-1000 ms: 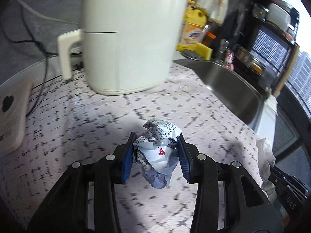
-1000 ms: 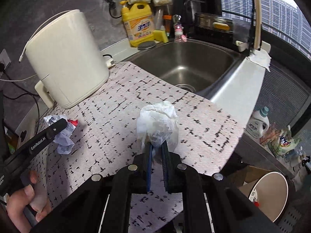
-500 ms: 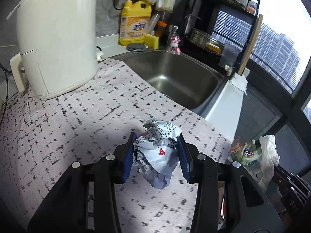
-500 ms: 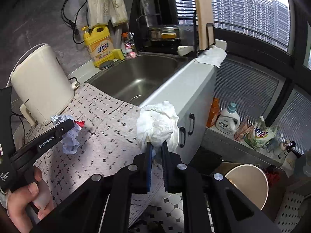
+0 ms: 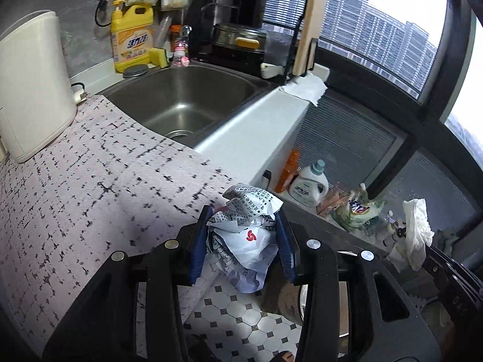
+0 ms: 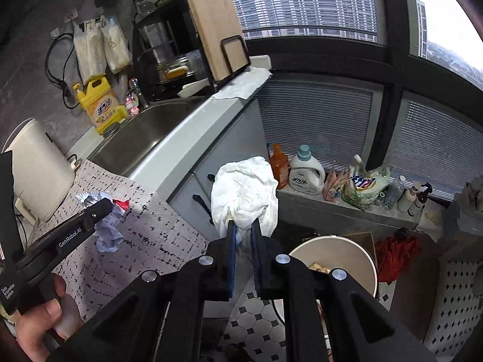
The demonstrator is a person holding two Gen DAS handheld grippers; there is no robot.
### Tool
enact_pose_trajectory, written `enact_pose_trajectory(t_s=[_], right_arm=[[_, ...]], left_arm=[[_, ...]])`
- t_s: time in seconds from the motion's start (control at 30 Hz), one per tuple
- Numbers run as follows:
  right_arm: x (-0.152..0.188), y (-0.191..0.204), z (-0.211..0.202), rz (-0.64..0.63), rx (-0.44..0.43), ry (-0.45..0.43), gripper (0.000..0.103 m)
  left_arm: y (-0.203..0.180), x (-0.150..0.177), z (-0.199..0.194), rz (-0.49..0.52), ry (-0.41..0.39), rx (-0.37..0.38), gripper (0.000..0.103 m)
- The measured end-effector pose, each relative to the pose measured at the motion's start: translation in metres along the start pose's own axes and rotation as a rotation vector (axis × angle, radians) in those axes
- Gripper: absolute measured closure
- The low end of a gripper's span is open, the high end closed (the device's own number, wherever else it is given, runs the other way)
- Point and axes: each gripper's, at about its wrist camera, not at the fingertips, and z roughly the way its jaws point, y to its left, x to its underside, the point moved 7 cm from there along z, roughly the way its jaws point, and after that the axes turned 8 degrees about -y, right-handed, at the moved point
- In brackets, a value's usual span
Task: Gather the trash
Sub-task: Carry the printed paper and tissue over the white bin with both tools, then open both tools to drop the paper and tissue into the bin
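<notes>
My left gripper (image 5: 241, 226) is shut on a crumpled printed wrapper (image 5: 246, 235), held past the front edge of the patterned counter (image 5: 90, 187) above the tiled floor. The wrapper (image 6: 104, 229) and the left gripper (image 6: 104, 208) also show at the left of the right wrist view, with a hand (image 6: 39, 316) on the handle. My right gripper (image 6: 243, 226) is shut on a wad of white tissue (image 6: 244, 193), hanging out in front of the cabinet. A round cream trash bin (image 6: 335, 259) stands on the floor just below and right of it. The tissue (image 5: 416, 232) appears at the right of the left wrist view.
A steel sink (image 5: 181, 102) lies behind the counter, with a yellow detergent jug (image 5: 131, 39) and a cream appliance (image 5: 30, 84) at the left. Bottles and bags (image 6: 332, 178) line the low ledge under the window. A red cloth (image 6: 395, 253) lies beside the bin.
Both grippers have swung right, off the counter and out over the floor, each still holding its trash. The bin has come into view beneath the right gripper.
</notes>
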Motion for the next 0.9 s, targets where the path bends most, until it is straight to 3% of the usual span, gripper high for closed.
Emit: enact_pose_trajectory(t_s=[0.3,0.53,0.67,0.77,0.9], right_arm=[[0.021,-0.077,-0.006,0.091,0.067,0.035,0.093],[0.037,-0.115,0.001,0.142,0.1,0.063,0.09],[0.044,-0.128,0.004,0.175,0.107,0.075,0.066],[0.048,-0.136,0.005,0.193,0.113,0.084,0.057],[0.054,-0.146,0.002,0.212,0.134,0.088,0.057]], left_arm=[[-0.072,0.03,0.008,0.073,0.057,0.048,0.062],[-0.099,0.05,0.015,0.116,0.095,0.058,0.062],[-0.107,0.057,0.019,0.132,0.109,0.058,0.062],[-0.113,0.06,0.022,0.14,0.119,0.06,0.062],[-0.121,0.066,0.027,0.152,0.135,0.075,0.062]])
